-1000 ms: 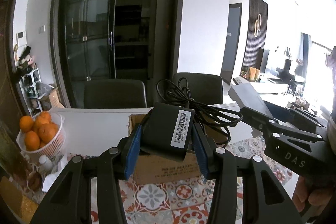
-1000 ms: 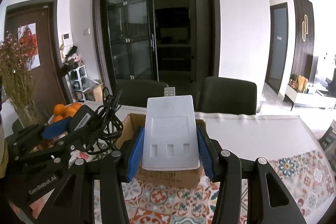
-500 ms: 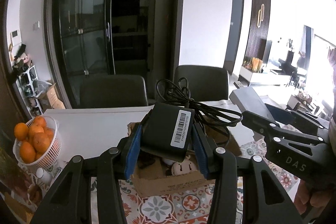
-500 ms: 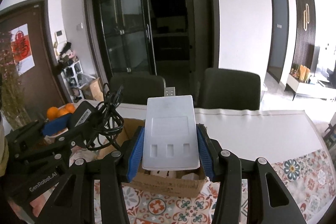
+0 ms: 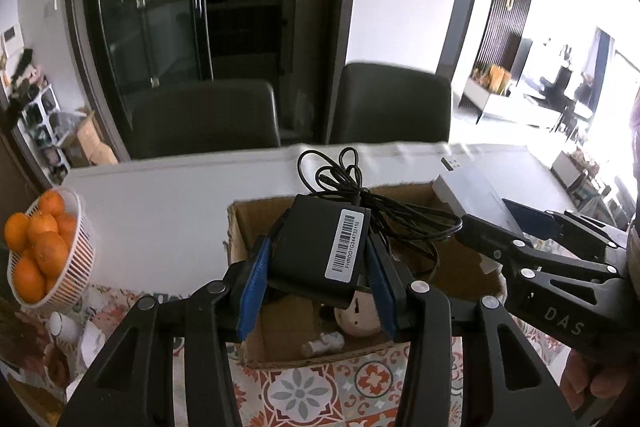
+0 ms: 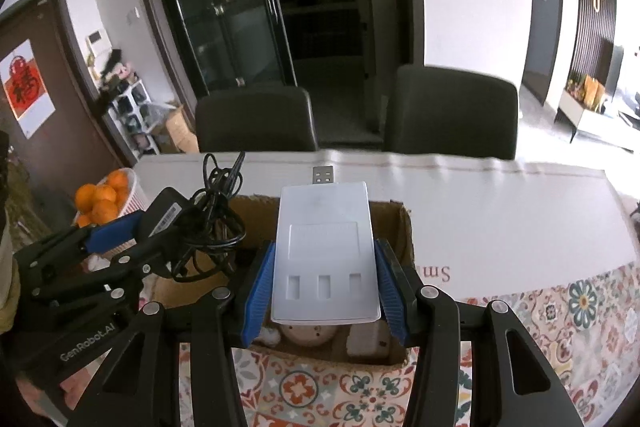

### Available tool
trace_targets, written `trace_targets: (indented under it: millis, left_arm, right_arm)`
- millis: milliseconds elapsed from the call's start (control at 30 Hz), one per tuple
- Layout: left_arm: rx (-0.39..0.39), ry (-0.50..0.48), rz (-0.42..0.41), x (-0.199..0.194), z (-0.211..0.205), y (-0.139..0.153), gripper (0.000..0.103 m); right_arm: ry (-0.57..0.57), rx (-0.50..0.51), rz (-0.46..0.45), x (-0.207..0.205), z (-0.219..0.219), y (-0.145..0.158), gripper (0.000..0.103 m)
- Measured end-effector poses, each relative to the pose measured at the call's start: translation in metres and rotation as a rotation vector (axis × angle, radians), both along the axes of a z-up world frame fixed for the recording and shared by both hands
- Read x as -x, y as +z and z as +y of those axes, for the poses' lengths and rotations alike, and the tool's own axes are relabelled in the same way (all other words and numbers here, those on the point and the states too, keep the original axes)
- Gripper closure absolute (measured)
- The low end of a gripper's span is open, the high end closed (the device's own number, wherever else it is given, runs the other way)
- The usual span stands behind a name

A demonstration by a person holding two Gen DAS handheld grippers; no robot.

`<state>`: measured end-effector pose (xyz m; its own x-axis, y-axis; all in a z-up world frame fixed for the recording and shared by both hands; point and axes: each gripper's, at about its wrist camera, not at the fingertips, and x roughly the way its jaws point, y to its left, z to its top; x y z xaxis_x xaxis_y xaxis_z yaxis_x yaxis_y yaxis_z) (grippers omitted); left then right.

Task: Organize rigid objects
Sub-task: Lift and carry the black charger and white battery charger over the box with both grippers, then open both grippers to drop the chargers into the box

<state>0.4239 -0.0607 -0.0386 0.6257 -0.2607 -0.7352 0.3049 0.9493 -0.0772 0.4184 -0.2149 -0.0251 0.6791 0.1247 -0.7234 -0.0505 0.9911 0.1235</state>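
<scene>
The black power adapter [image 5: 320, 259] sits clamped between the blue pads of the left gripper [image 5: 318, 281], jaws closed on its sides, poised above the open cardboard box [image 5: 256, 223]. Its bundled cable [image 5: 360, 199] spills loose off the far end, and one loop droops toward the right gripper [image 6: 324, 287], which has its jaws pressed onto a white USB device [image 6: 324, 251] with the plug pointing away, also over the box.

The likely trouble is that cable. If either hand drops its load while the two tools are this close, I judge a loop could catch on the right gripper's finger or snag the box's rim, dragging the adapter sideways or leaving cord hanging outside. The white device is gripped only near its lower half, so a knock against the box wall could lever it out of the pads.

Inside the box lie a round cream-coloured gadget [image 5: 358, 319] and small white pieces [image 5: 324, 343], which leave limited floor for two more items; landing on them could tilt the new ones.

Beyond the box, a white basket of oranges [image 5: 40, 251] stands at the left table edge, near enough for an elbow swing. The patterned tablecloth [image 6: 560, 315] covers the near side of the table, and two dark chairs [image 6: 452, 111] stand behind.
</scene>
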Motion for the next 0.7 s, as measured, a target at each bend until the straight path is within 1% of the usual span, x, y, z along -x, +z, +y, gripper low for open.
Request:
trace_targets:
  millis: [167, 333, 400, 500, 567, 633, 700]
  left_arm:
    - [-0.013, 0.000, 0.098, -0.014, -0.003, -0.023, 0.056]
    - [-0.029, 0.001, 0.195, -0.024, -0.007, -0.043, 0.056]
    - [-0.034, 0.010, 0.216, -0.026, -0.007, -0.048, 0.056]
    - [-0.047, 0.020, 0.230, -0.026, -0.007, -0.051, 0.056]
    - [-0.059, 0.031, 0.212, -0.026, -0.007, -0.046, 0.056]
    - [-0.088, 0.040, 0.185, -0.026, -0.007, -0.038, 0.048]
    - [-0.108, 0.046, 0.137, -0.019, -0.005, -0.027, 0.045]
  right_arm:
    - [0.007, -0.019, 0.099, -0.018, -0.006, -0.026, 0.054]
    - [0.000, -0.031, 0.161, -0.030, -0.013, -0.044, 0.054]
    - [-0.003, -0.035, 0.181, -0.032, -0.014, -0.050, 0.054]
    - [-0.003, -0.034, 0.217, -0.035, -0.016, -0.057, 0.053]
    - [-0.018, -0.011, 0.227, -0.035, -0.017, -0.058, 0.051]
    - [-0.034, -0.010, 0.229, -0.034, -0.019, -0.056, 0.050]
    - [-0.063, -0.014, 0.216, -0.028, -0.024, -0.050, 0.050]
